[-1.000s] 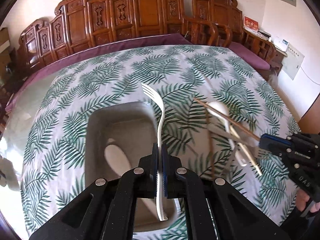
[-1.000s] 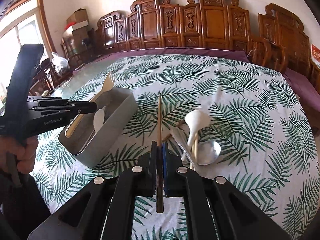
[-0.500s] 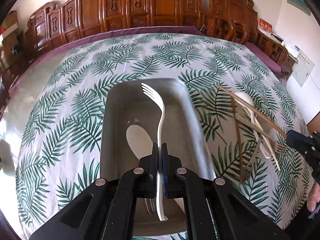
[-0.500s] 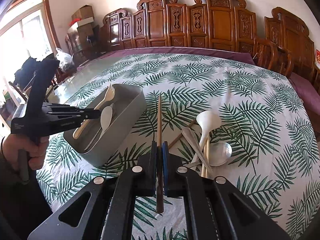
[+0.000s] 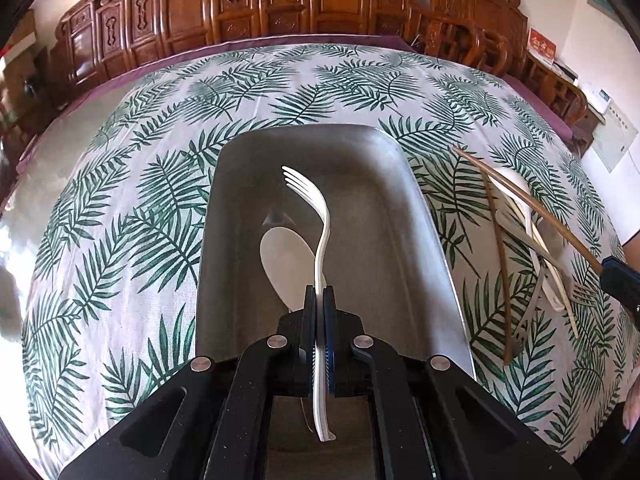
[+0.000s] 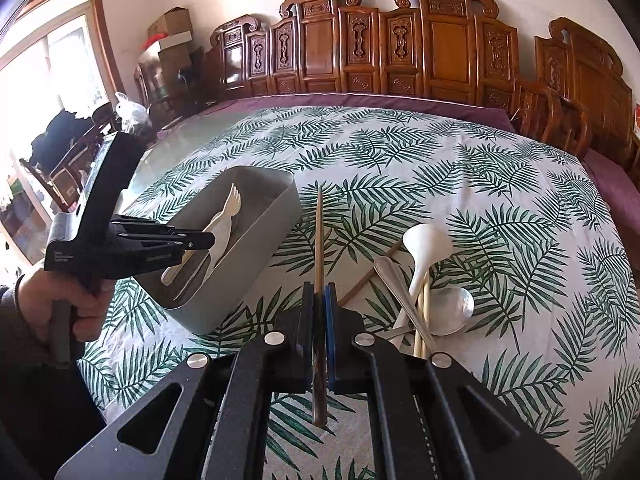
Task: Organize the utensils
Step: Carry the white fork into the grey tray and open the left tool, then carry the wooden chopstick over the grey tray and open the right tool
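Note:
My left gripper (image 5: 319,294) is shut on a white plastic fork (image 5: 320,216), held over the inside of the grey bin (image 5: 420,200) with its tines pointing forward. A white spoon (image 5: 284,252) lies in the bin under it. Seen from the right wrist, the left gripper (image 6: 210,244) hangs over the near end of the bin (image 6: 256,264). My right gripper (image 6: 319,292) is shut on a brown chopstick (image 6: 319,236), above the leaf-print cloth beside the bin. To its right lies a pile: a white ladle (image 6: 424,244), a metal spoon (image 6: 452,308), a metal handle and pale chopsticks (image 6: 420,320).
The round table carries a green leaf-print cloth (image 6: 520,240) and a bare glass edge at the left. Carved wooden chairs (image 6: 400,48) ring the far side. A hand (image 6: 80,308) grips the left tool at the table's left edge. A second brown chopstick (image 5: 496,264) lies by the pile.
The left gripper has come down and forward with the fork, from beside the bin's right wall to over its middle. The right gripper has held its chopstick nearly still.

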Demonstrator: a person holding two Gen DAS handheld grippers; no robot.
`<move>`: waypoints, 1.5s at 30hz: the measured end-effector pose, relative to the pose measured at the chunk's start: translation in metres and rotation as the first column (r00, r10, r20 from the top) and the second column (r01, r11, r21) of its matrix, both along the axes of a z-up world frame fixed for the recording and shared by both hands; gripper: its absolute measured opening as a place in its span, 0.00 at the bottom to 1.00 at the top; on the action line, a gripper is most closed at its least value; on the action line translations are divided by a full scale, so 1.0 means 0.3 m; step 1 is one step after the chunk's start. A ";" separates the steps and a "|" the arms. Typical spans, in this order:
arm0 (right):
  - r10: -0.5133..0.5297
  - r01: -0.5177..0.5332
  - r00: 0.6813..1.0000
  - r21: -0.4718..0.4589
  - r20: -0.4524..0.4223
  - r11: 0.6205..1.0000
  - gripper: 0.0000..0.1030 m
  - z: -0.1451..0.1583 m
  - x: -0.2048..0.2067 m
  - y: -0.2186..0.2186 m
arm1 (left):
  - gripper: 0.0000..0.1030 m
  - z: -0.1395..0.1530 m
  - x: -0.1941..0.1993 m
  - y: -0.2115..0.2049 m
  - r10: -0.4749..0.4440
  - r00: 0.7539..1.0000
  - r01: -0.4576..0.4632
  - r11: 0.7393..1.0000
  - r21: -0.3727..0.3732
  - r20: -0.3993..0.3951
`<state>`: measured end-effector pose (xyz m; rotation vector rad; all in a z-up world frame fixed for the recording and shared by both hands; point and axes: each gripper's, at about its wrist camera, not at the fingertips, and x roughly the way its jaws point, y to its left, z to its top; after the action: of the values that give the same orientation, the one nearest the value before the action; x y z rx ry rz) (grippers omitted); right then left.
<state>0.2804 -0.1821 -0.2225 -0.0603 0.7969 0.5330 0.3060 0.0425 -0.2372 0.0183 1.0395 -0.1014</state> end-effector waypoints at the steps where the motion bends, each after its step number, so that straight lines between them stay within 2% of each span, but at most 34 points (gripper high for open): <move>1: 0.000 0.000 1.000 0.000 0.000 1.000 0.06 0.000 -0.001 0.003 | 0.03 -0.001 0.002 0.002 0.001 1.000 -0.001 1.000 -0.002 -0.001; 6: 0.004 -0.004 1.000 -0.007 0.000 1.000 0.06 -0.003 -0.003 0.016 | 0.04 0.001 0.004 0.012 0.005 1.000 -0.005 1.000 -0.001 0.000; 8: 0.003 -0.003 1.000 -0.006 0.003 1.000 0.06 0.001 -0.006 0.021 | 0.10 0.008 0.003 0.016 0.005 1.000 -0.005 1.000 0.000 0.006; 12: 0.008 -0.008 1.000 0.009 0.011 1.000 0.06 0.019 -0.017 0.038 | 0.14 0.038 -0.004 0.030 0.007 0.999 -0.006 1.000 -0.010 0.032; 14: 0.015 -0.015 1.000 0.011 0.014 1.000 0.06 0.023 -0.022 0.054 | 0.22 0.057 -0.009 0.038 0.008 0.999 -0.008 1.000 -0.014 0.049; 17: 0.025 -0.025 1.000 0.015 0.016 1.000 0.06 0.030 -0.027 0.084 | 0.29 0.097 -0.021 0.054 0.013 0.995 -0.013 1.000 0.000 0.094; 25: 0.033 -0.033 0.999 0.023 0.028 0.999 0.06 0.053 -0.021 0.144 | 0.29 0.130 -0.025 0.104 0.029 0.991 -0.030 1.000 0.008 0.128; 27: 0.044 -0.044 0.999 0.030 0.018 0.999 0.06 0.057 -0.014 0.175 | 0.33 0.137 -0.022 0.123 0.041 0.990 -0.042 0.999 0.004 0.134; 28: 0.052 -0.052 0.999 0.027 0.016 0.998 0.06 0.059 -0.012 0.197 | 0.40 0.141 -0.022 0.130 0.047 0.989 -0.048 0.999 0.002 0.138; 31: 0.068 -0.068 0.998 0.018 0.010 0.998 0.06 0.053 0.001 0.264 | 0.48 0.156 -0.023 0.153 0.066 0.986 -0.067 0.998 0.000 0.155; 32: 0.071 -0.071 0.997 0.017 0.004 0.997 0.06 0.048 0.008 0.286 | 0.54 0.160 -0.024 0.163 0.074 0.984 -0.075 0.997 0.001 0.162; 38: 0.065 -0.065 0.997 -0.005 -0.045 0.998 0.06 -0.009 0.057 0.395 | 0.72 0.178 -0.025 0.223 0.117 0.975 -0.119 0.993 -0.003 0.189; 41: 0.044 -0.043 0.996 0.010 -0.077 0.999 0.06 -0.035 0.086 0.419 | 0.79 0.182 -0.025 0.253 0.130 0.972 -0.131 0.991 -0.006 0.195; 45: 0.033 -0.028 0.992 0.044 -0.121 0.999 0.06 -0.062 0.115 0.443 | 0.81 0.190 -0.024 0.281 0.147 0.969 -0.147 0.989 -0.017 0.200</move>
<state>0.3150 -0.0491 -0.2412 -0.0009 0.9049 0.5862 0.2988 0.1270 -0.1801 -0.0495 0.8354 0.0345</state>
